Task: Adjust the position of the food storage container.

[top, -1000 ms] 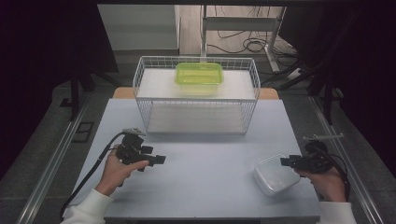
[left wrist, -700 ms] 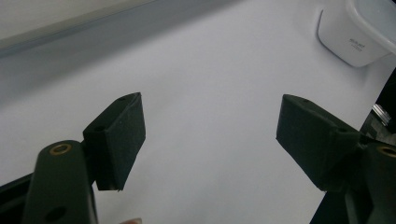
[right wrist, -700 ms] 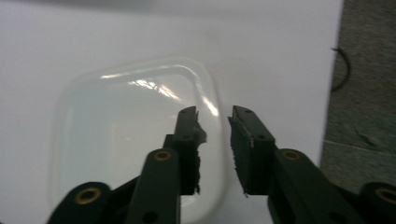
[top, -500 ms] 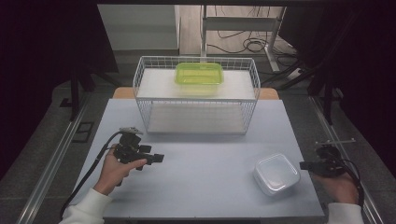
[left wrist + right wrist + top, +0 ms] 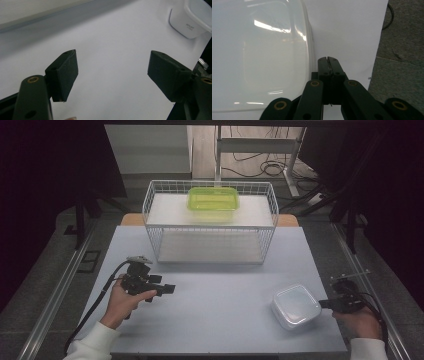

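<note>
A white lidded container (image 5: 296,306) sits on the pale table near its front right corner. My right gripper (image 5: 324,304) lies low just off the container's right edge, shut, with nothing between its jaws. In the right gripper view the closed jaws (image 5: 328,60) point along the side of the container (image 5: 259,55). My left gripper (image 5: 168,289) hovers over the left part of the table, open and empty. Its pads (image 5: 65,72) stand wide apart in the left gripper view, with the white container (image 5: 191,18) far off.
A white wire basket (image 5: 210,226) stands at the back of the table, and a lime-green lidded container (image 5: 212,198) rests on its upper shelf. Bare tabletop (image 5: 225,290) lies between the two grippers. The table's right edge is close to my right hand.
My right gripper was at the white container's right edge; it has drawn back to the right and its jaws have closed on nothing. The container stays put. The left gripper has not moved.
</note>
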Motion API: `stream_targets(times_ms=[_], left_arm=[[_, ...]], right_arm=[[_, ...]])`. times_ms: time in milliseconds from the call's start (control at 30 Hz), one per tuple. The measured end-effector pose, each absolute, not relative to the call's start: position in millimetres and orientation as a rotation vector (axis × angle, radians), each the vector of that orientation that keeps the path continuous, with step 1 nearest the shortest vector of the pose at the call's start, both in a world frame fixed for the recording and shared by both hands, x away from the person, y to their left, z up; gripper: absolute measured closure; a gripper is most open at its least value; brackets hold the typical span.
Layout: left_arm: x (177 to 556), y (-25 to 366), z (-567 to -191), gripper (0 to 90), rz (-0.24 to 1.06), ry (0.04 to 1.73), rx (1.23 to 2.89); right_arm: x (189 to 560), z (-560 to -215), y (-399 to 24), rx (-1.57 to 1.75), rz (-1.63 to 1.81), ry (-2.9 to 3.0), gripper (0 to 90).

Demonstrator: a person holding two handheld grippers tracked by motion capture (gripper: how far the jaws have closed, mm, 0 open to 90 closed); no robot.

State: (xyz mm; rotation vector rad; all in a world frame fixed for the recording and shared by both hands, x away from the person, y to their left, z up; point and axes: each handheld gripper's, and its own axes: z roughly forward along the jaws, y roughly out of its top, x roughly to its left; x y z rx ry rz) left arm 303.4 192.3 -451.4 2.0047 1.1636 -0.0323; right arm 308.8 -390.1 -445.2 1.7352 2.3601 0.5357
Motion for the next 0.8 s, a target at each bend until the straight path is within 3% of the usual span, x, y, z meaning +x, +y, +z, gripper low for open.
stream_targets(times_ms=[800], left_arm=[[305.1,191.8,-453.8,24.1,-0.045,1.161,2.020]], right_arm=[[296.9,-451.3,-318.5,1.557,0.530,2.586,88.9]])
